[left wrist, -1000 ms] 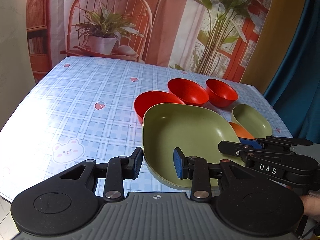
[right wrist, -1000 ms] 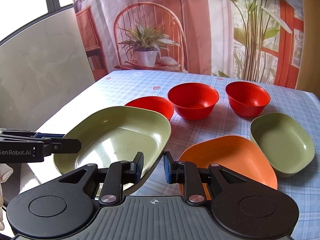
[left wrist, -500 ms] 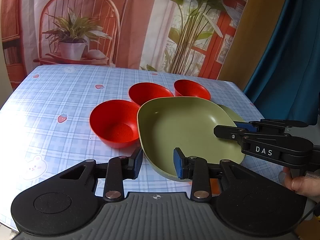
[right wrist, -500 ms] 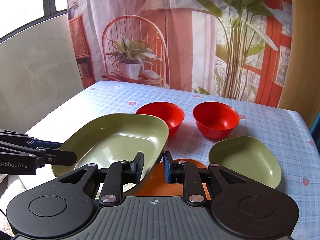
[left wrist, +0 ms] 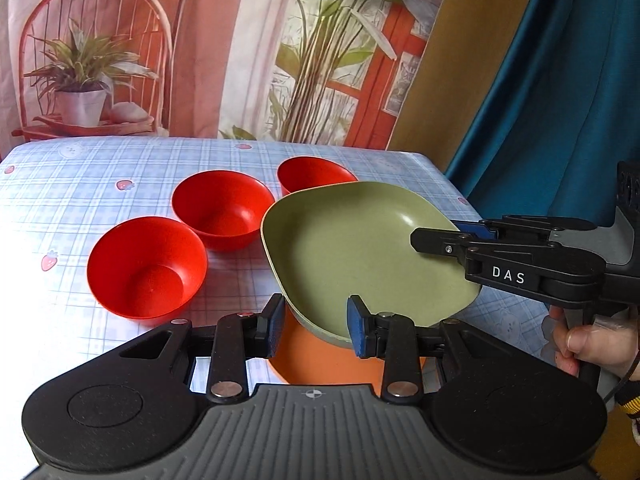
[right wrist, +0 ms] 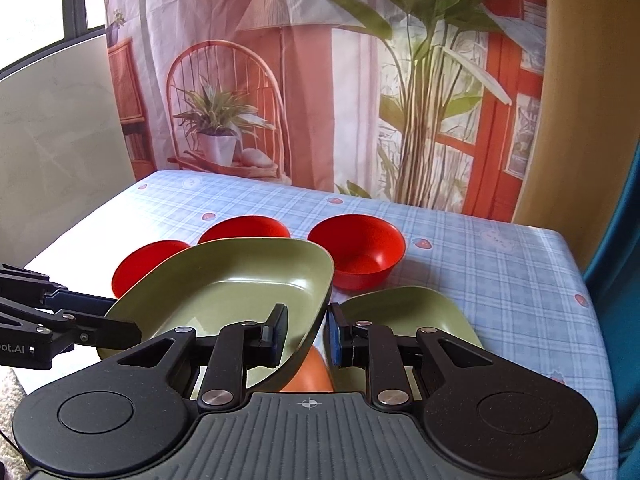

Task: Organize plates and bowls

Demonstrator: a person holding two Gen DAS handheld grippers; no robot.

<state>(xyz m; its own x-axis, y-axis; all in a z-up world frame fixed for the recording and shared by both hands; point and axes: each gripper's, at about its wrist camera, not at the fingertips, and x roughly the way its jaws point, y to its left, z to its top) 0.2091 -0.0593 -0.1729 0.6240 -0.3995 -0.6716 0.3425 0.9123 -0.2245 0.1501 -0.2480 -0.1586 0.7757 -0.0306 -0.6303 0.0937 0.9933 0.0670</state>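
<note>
Left wrist view: I have the large green plate (left wrist: 352,252) pinched by its rim between my two tools, lifted clear of the table (left wrist: 80,168) and tilted. My left gripper (left wrist: 316,326) has its jaws closed on the near rim, one blue pad inside the dish and the other under it. My right gripper (left wrist: 440,236) reaches in from the right and clamps the opposite edge; a hand (left wrist: 596,344) shows on its handle. Directly below the green plate an orange plate (left wrist: 316,360) lies on the checked cloth, mostly covered by it. To the left stand three red bowls in a row running away from me: the nearest bowl (left wrist: 146,266), the middle bowl (left wrist: 222,208) and the far bowl (left wrist: 308,174), whose front the lifted plate hides.

Through the right wrist camera I see the same green plate (right wrist: 240,280) with its corner caught in the right gripper (right wrist: 306,334), and the left gripper (right wrist: 120,326) coming in from the left onto the other rim. A smaller green plate (right wrist: 404,308) sits on the table just right of the lifted one, near the far red bowl (right wrist: 358,252). A sliver of the orange plate (right wrist: 312,372) peeks out underneath. A printed backdrop (right wrist: 320,80) hangs behind the table.
</note>
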